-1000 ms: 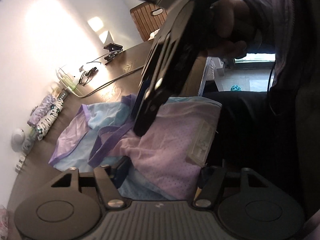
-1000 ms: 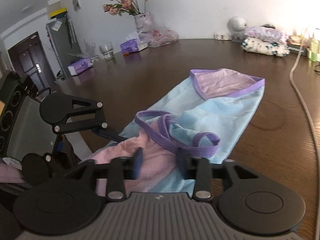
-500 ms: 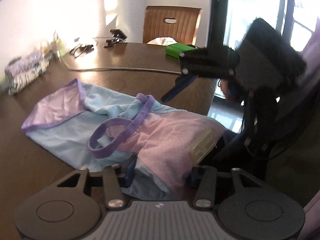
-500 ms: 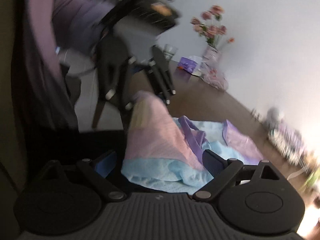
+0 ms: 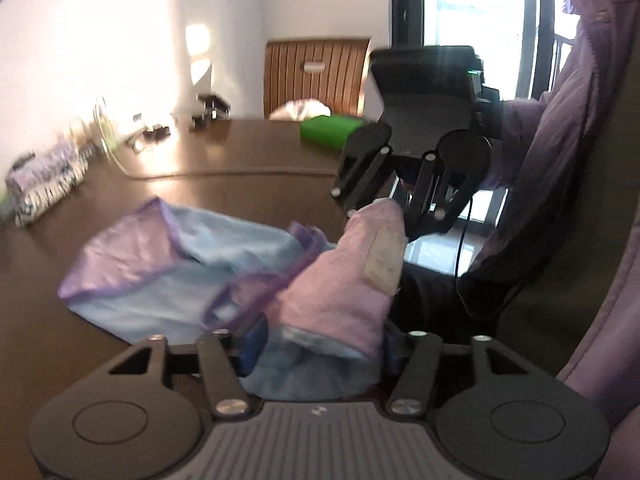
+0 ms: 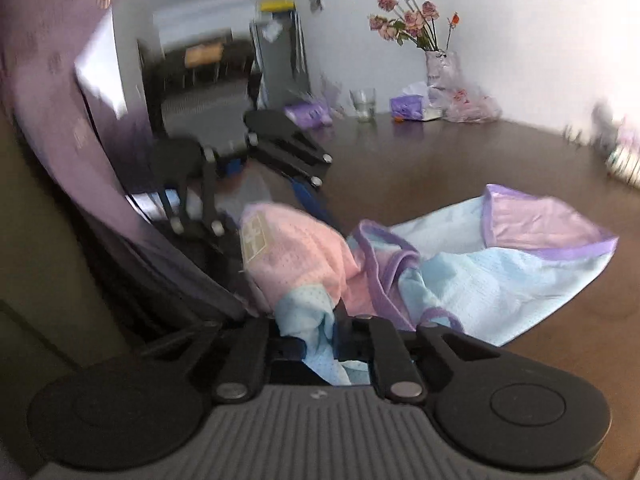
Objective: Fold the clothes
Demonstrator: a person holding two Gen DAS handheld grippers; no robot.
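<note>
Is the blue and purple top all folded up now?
Not yet. Done: nothing looks neatly folded; the garment lies rumpled on the table, with its far end flat. In hand: the right tool, its jaws just closing, pinches the near edge; the left tool, its jaws just opening a little, has cloth bunched between them. Left: fold it over and smooth it.

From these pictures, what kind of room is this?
Probably a home dining room: a large dark wooden table, a wooden chair at its far end, and a vase of flowers by the wall.
</note>
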